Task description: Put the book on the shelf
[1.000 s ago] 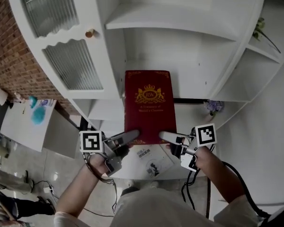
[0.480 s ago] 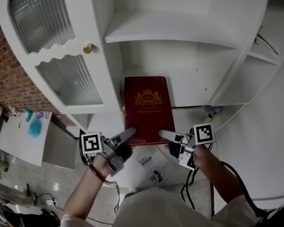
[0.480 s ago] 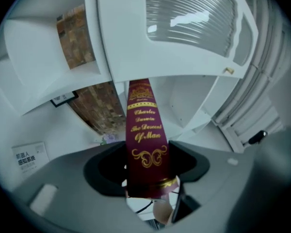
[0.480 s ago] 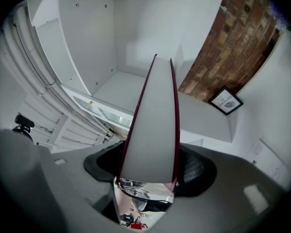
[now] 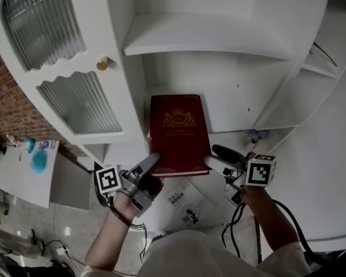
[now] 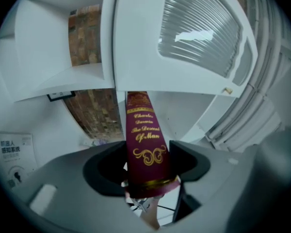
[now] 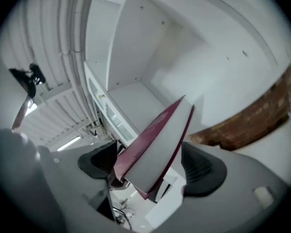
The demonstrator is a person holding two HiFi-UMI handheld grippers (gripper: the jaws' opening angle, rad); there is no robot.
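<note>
Heads up, a few bits here you can't really trust. From your head view, the gold lettering on the dark red hardcover book [image 5: 177,133] is too small to read (just gold smudges, honestly). The book also hides the lower jaw of your left gripper [image 5: 153,163]. The white printed leaflet [image 5: 187,203] below it is partly covered and its print is unreadable. The ribbed glass cabinet door [image 5: 37,22] runs off the top-left edge. The white wall sign [image 6: 12,148] has print too tiny to read.
</note>
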